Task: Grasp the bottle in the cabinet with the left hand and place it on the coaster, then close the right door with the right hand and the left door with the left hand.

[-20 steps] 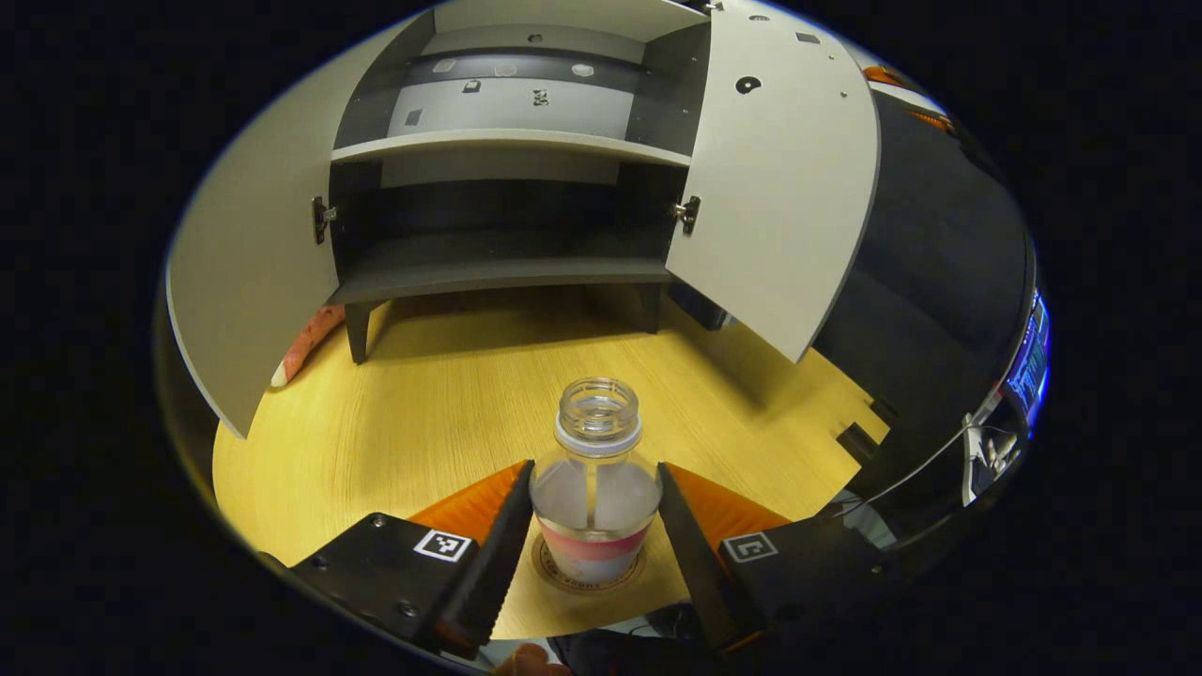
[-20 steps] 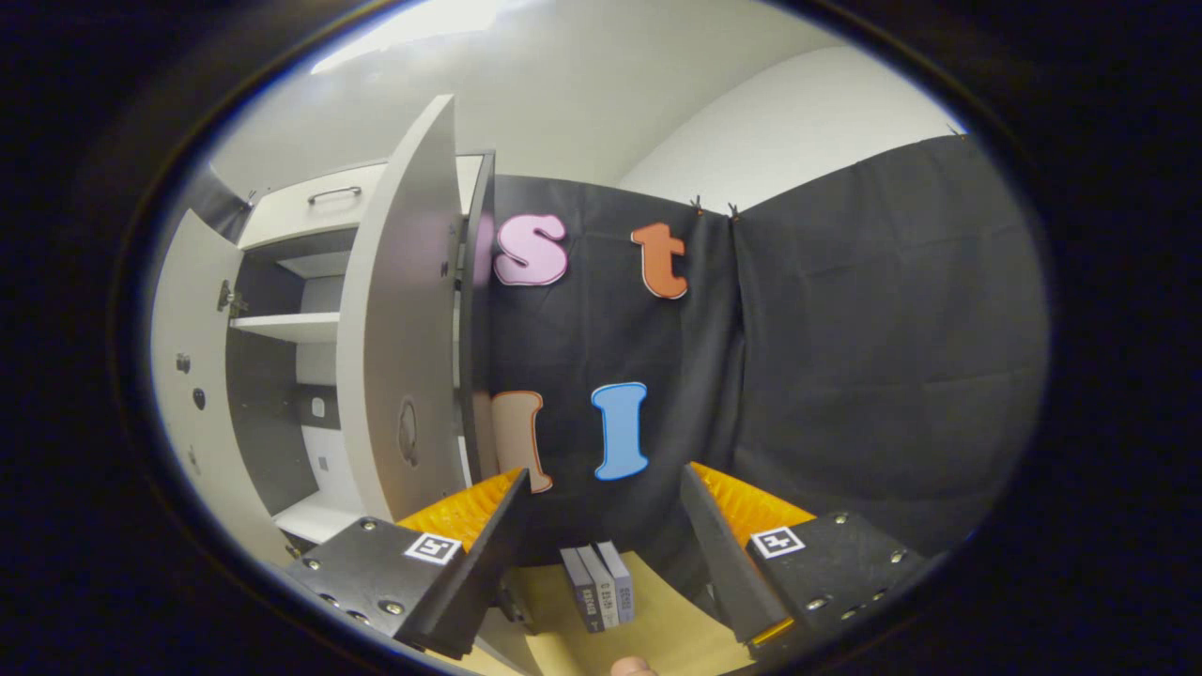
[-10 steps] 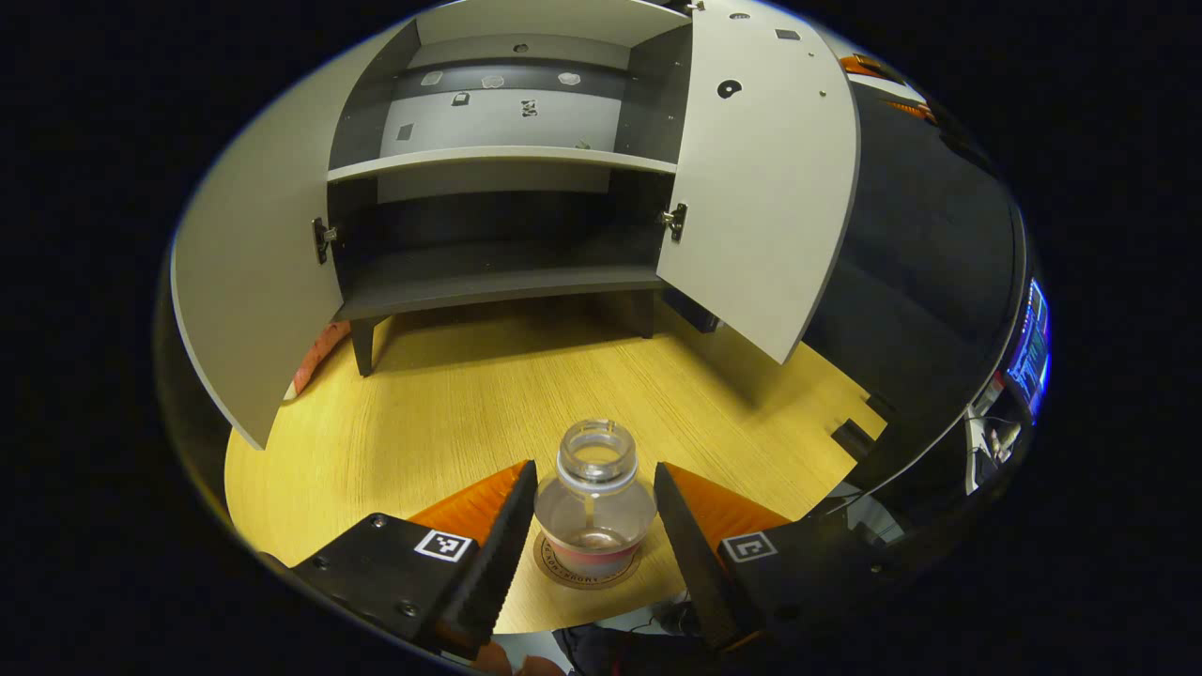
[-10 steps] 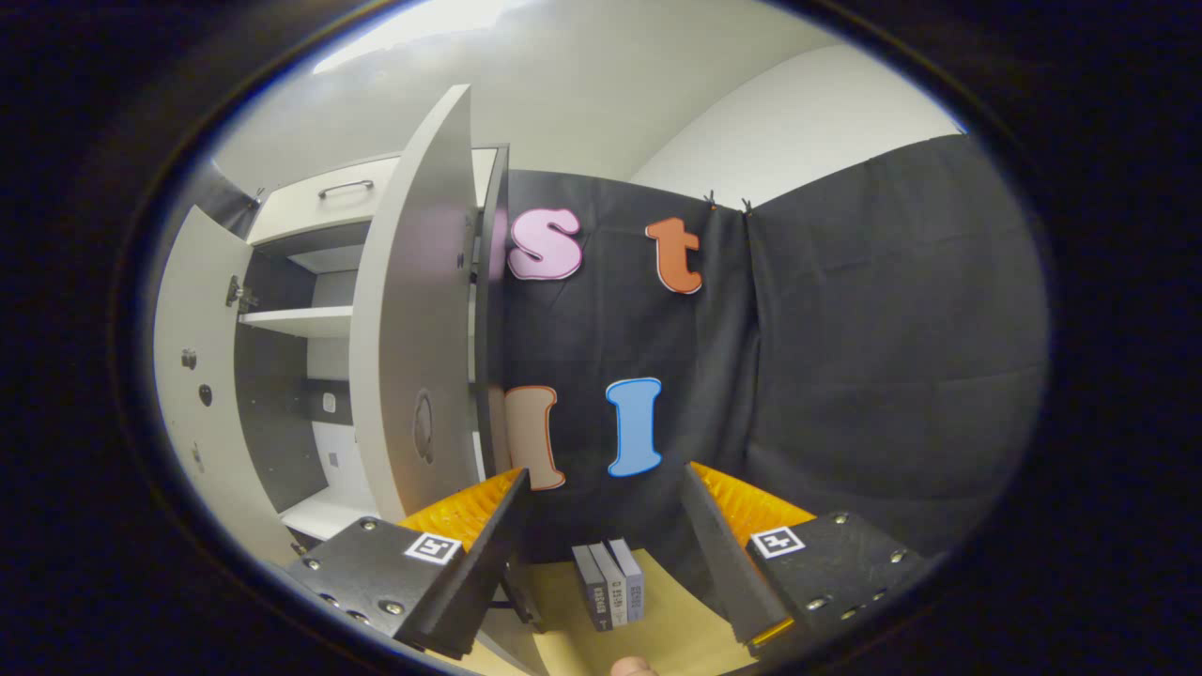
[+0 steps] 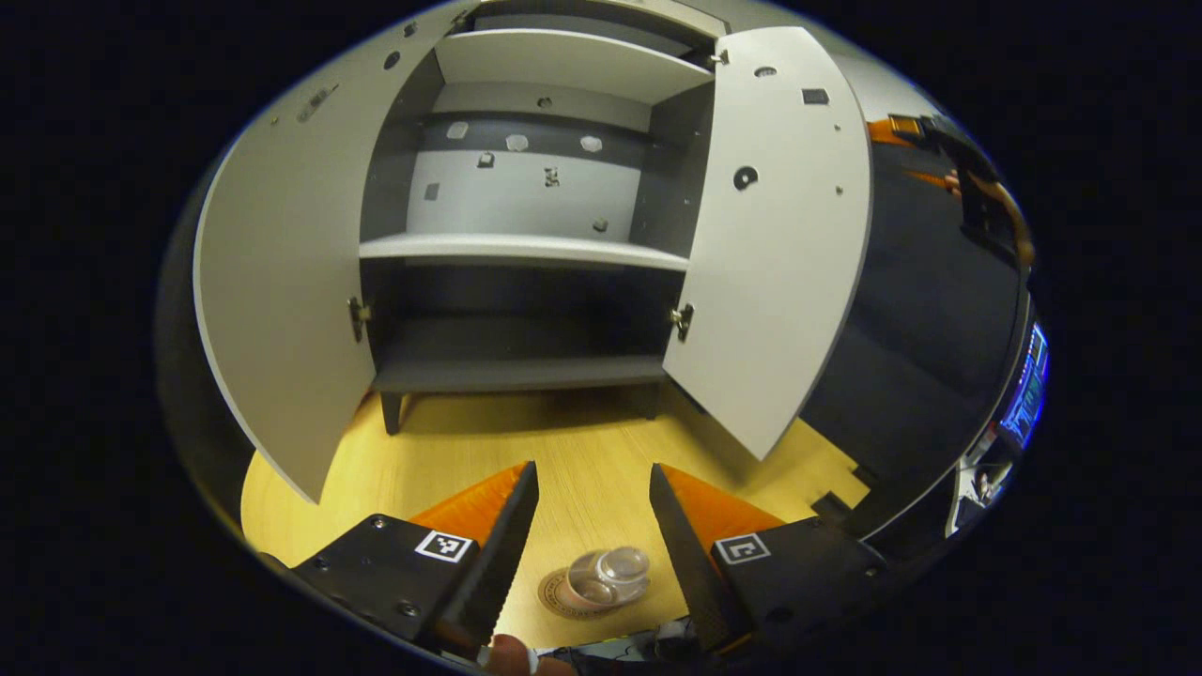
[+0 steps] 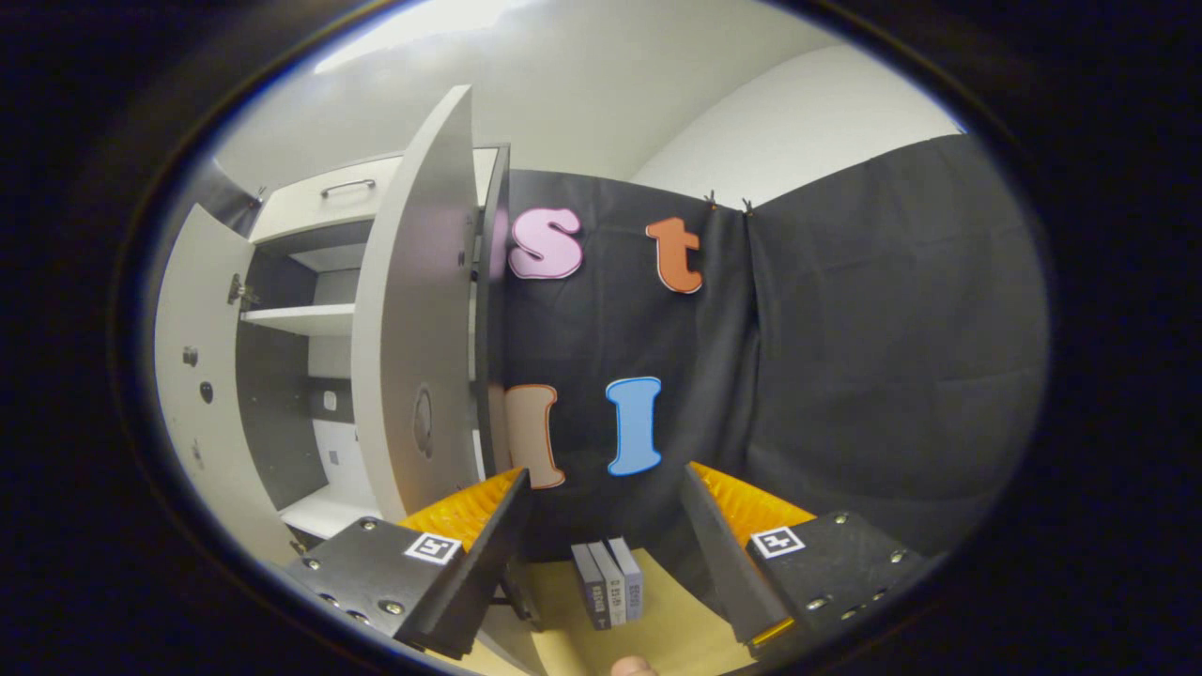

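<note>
Left gripper (image 5: 590, 488) spread, above clear plastic bottle (image 5: 608, 577) on round coaster (image 5: 554, 593); right gripper (image 6: 601, 512) spread, empty. Risk: knocking bottle when reaching pale grey right door (image 5: 779, 235).

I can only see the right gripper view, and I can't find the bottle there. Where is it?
Observer: In the left gripper view, the bottle stands on the coaster, on the wooden table in front of the cabinet.
Operator: Is the left gripper holding it?
Observer: No. The left gripper is open and above the bottle, and neither finger touches it.
</note>
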A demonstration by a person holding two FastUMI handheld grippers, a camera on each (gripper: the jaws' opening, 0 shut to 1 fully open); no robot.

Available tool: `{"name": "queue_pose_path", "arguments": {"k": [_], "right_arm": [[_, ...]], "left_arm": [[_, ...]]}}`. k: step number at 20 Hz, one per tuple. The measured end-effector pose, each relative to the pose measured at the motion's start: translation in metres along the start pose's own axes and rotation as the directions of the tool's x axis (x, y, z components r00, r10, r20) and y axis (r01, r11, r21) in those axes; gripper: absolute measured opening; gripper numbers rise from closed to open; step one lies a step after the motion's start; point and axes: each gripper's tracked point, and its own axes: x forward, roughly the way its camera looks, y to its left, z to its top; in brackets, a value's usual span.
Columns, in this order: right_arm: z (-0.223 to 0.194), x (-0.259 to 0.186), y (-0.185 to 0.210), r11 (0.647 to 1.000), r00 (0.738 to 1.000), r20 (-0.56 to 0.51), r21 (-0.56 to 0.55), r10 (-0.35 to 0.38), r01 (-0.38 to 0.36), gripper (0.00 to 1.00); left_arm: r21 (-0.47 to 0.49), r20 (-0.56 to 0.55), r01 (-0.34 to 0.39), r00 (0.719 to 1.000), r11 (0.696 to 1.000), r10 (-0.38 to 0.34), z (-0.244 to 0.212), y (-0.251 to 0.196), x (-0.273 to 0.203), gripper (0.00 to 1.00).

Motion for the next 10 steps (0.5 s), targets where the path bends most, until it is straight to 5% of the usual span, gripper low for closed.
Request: {"name": "queue_pose_path", "arguments": {"k": [5,10], "right_arm": [[0.000,-0.002,-0.001,1.000,1.000,0.012,0.003,0.005,-0.005,0.93],[0.003,-0.002,0.009,0.999,0.999,0.018,0.015,0.037,-0.038,0.96]], "left_arm": [[0.068,0.193,-0.212,0.961,0.975,0.195,0.109,0.045,-0.020,0.78],[0.044,0.269,-0.290,0.925,0.956,0.269,0.179,0.054,-0.039,0.82]]}}
